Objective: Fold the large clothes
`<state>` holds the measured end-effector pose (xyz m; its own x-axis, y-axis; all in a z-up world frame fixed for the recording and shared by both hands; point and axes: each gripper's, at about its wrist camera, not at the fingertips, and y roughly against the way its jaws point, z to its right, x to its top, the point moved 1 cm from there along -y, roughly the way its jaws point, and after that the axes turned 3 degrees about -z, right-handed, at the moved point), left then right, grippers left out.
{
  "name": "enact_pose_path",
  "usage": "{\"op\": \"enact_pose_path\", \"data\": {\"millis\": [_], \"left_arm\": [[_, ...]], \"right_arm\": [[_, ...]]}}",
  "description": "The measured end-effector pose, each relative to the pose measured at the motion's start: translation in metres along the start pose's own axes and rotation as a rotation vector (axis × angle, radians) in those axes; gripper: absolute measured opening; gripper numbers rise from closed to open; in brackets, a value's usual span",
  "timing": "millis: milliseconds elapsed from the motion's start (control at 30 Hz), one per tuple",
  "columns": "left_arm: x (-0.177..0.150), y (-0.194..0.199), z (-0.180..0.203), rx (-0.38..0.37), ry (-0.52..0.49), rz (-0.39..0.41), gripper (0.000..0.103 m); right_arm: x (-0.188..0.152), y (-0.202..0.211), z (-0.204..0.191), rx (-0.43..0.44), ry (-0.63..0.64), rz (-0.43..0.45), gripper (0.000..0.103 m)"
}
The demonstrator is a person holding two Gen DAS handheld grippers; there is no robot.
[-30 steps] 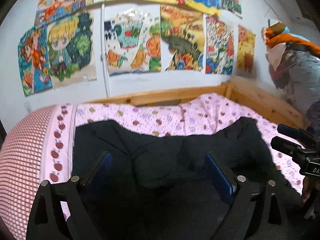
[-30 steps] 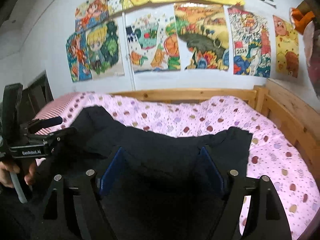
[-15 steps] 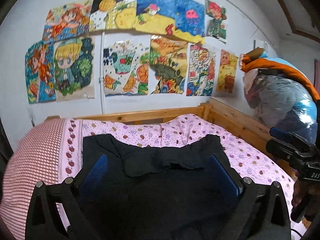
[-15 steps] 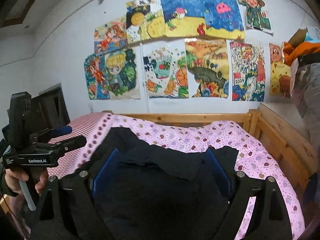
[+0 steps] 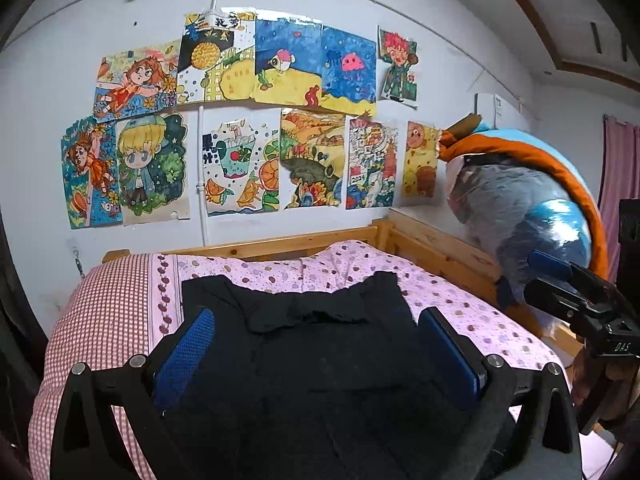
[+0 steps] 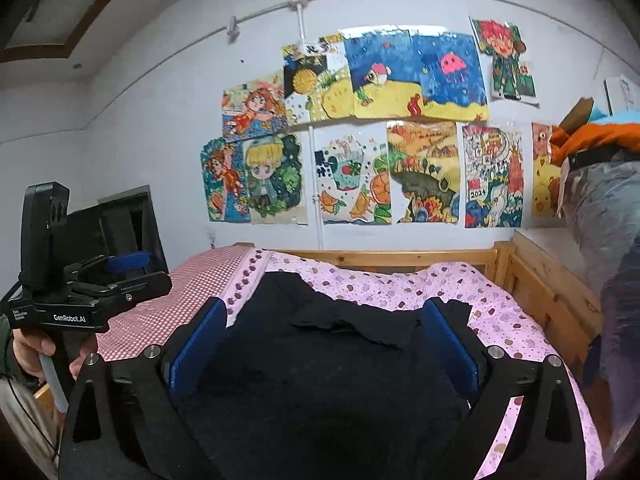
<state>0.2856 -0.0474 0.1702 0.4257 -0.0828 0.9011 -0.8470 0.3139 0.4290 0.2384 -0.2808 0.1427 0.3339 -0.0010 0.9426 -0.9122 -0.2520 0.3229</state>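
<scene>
A large black garment (image 5: 316, 344) lies spread on the pink spotted bedcover (image 5: 472, 312), its far edge rumpled; it also shows in the right wrist view (image 6: 328, 360). My left gripper (image 5: 316, 320) is open and empty, held above the garment's near part. My right gripper (image 6: 324, 312) is open and empty too, above the same cloth. The right gripper shows at the right edge of the left wrist view (image 5: 568, 300). The left gripper shows at the left of the right wrist view (image 6: 120, 276).
A wooden bed frame (image 5: 436, 248) runs along the far side and right side. A red checked sheet (image 5: 100, 320) covers the bed's left part. A bagged bundle of bedding (image 5: 528, 208) stands at the right. Drawings (image 5: 248, 128) cover the wall.
Both grippers have drawn back and risen from the garment, so more of the wall and bed shows. Both stay open and empty.
</scene>
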Motion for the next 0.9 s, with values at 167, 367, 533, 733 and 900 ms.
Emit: {"op": "enact_pose_path", "data": {"millis": [167, 367, 533, 733, 900], "left_arm": [[-0.012, 0.032, 0.004, -0.012, -0.003, 0.013, 0.103], [-0.030, 0.059, 0.007, -0.034, -0.009, 0.005, 0.103], [-0.047, 0.080, 0.011, -0.040, -0.015, 0.009, 0.103], [-0.065, 0.097, 0.020, -0.038, -0.049, 0.022, 0.103], [-0.081, 0.102, 0.026, -0.052, -0.056, 0.001, 0.103]], "right_arm": [[-0.011, 0.035, -0.018, 0.009, 0.011, -0.001, 0.097], [-0.030, 0.062, -0.031, 0.005, 0.017, 0.009, 0.097], [-0.046, 0.082, -0.038, 0.002, 0.019, 0.021, 0.097], [-0.061, 0.098, -0.039, 0.001, 0.011, 0.016, 0.097], [-0.075, 0.105, -0.036, -0.004, 0.001, -0.004, 0.097]]}}
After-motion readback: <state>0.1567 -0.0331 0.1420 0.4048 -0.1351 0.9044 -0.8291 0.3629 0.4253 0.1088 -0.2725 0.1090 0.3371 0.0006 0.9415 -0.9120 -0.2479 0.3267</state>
